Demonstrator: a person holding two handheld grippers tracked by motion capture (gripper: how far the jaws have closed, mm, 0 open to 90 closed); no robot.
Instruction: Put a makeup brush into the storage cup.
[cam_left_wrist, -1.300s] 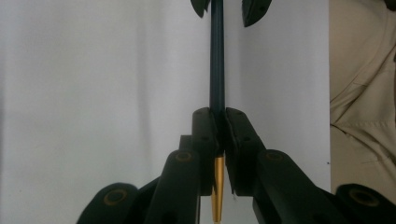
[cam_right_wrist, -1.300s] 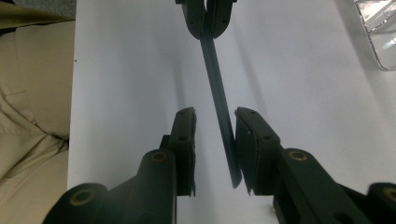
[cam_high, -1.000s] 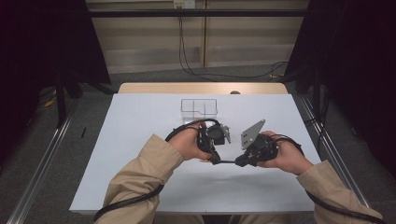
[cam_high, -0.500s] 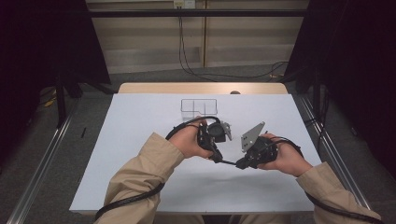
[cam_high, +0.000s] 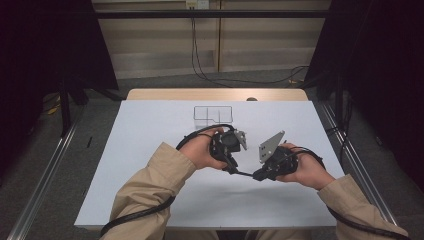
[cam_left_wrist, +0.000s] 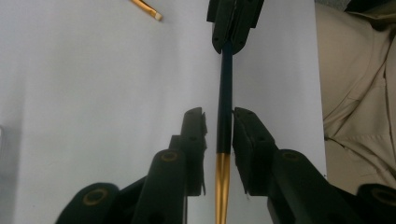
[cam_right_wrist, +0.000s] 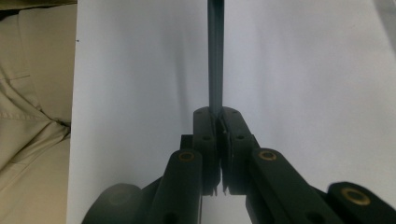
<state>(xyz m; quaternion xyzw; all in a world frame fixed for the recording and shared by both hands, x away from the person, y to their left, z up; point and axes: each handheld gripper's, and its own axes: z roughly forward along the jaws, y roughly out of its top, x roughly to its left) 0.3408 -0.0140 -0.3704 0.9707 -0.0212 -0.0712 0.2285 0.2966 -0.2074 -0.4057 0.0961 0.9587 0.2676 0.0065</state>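
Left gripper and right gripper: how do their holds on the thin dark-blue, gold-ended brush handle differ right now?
The left gripper has just been opening: its jaws stand apart with slim gaps beside the thin dark-blue, gold-ended brush handle. The right gripper is shut on the handle's other end. The left sits near the gold section, the right on dark blue. Both point at each other along the handle, above the white table.

No legible text, label, brand, number or sign found in any view. Checked surfaces carry no readable marking.
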